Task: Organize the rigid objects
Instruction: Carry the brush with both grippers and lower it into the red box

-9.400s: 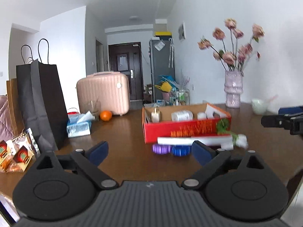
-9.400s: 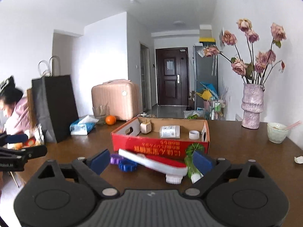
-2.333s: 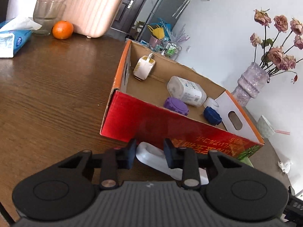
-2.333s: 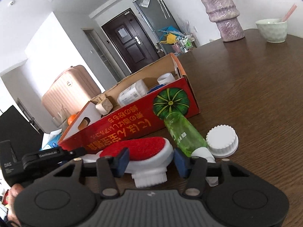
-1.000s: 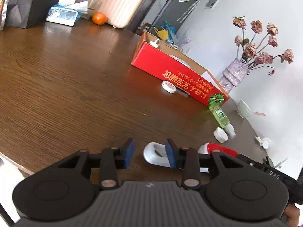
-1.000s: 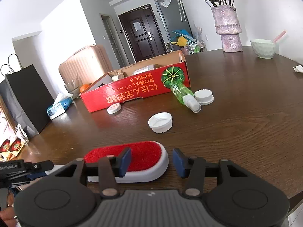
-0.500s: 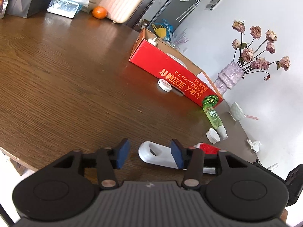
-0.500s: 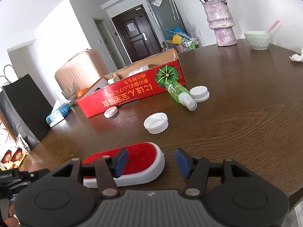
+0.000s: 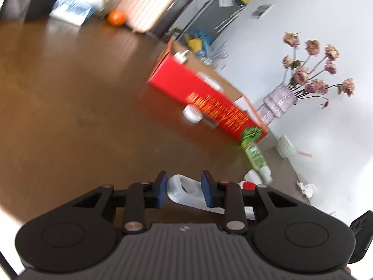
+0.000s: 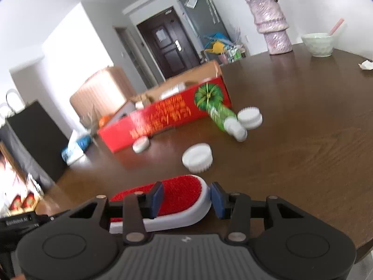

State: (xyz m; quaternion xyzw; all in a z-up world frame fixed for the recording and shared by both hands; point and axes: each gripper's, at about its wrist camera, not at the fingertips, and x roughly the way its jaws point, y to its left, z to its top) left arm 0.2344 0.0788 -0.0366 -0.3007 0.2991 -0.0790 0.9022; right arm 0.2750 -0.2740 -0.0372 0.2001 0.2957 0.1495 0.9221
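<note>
A white brush with a red bristle pad (image 10: 181,192) lies near the front edge of the brown table (image 10: 303,121). My right gripper (image 10: 185,197) stands around its red head, blue pads close on both sides. My left gripper (image 9: 184,187) stands around its white handle (image 9: 184,190), with small gaps at the pads. The red cardboard box (image 10: 167,116) with several items inside lies further back; it also shows in the left wrist view (image 9: 205,100). A green bottle (image 10: 221,116) and white caps (image 10: 197,157) lie before it.
A pink vase with flowers (image 10: 270,23), a pale bowl (image 10: 318,44) and crumpled paper (image 10: 366,65) stand at the far right. A black bag (image 10: 35,137), a tissue pack (image 10: 74,149), an orange (image 9: 116,16) and a pink suitcase (image 10: 100,91) are at the far left.
Both grippers have narrowed around the brush compared with half a second ago. The views have tilted and blurred with motion. The brush stays at the table's front edge.
</note>
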